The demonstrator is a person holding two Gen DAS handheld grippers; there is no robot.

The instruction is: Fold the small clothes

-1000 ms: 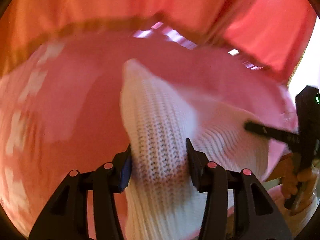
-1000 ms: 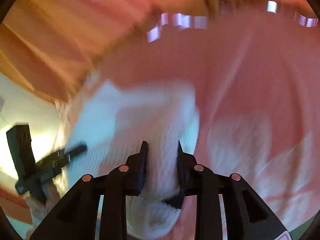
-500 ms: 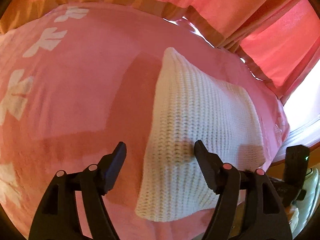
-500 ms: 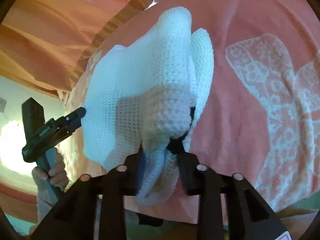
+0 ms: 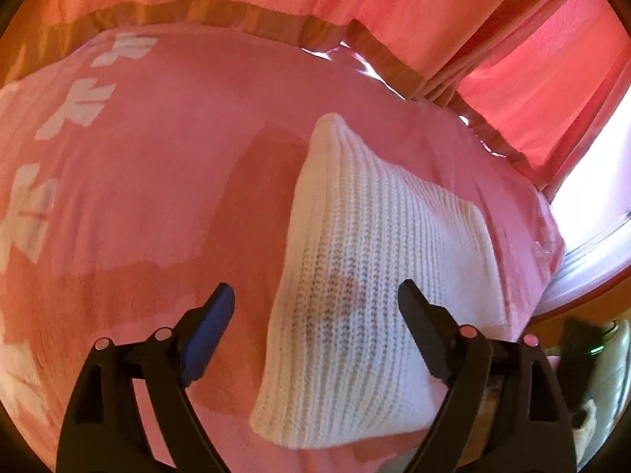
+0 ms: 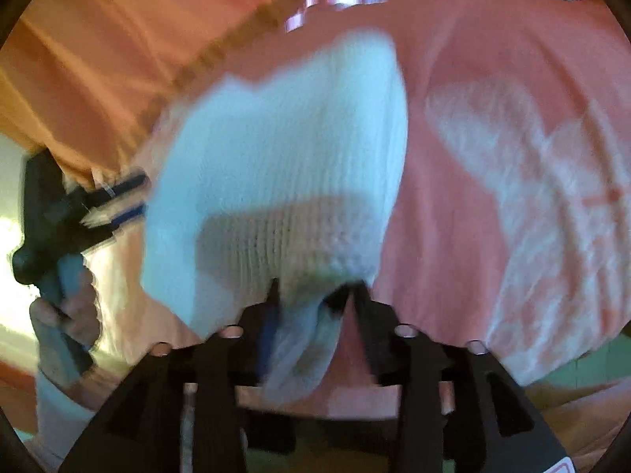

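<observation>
A folded white knit garment (image 5: pixel 374 283) lies on a pink blanket (image 5: pixel 150 197) with white leaf-like patterns, its ribbed surface running away from the camera to a pointed far corner. The left gripper (image 5: pixel 315 307) hangs over the garment's near half with its jaws spread wide, one finger left of the garment's edge over the blanket, the other above the knit; it holds nothing. In the blurred right wrist view the garment (image 6: pixel 284 165) sits just ahead of the right gripper (image 6: pixel 315 295), whose jaws are partly apart with a flap of the white knit hanging between them; whether they pinch it cannot be told. Left of the garment there, the left gripper (image 6: pixel 114 201) appears, open. Beyond the garment hang pink-orange curtains (image 5: pixel 394 8).
</observation>
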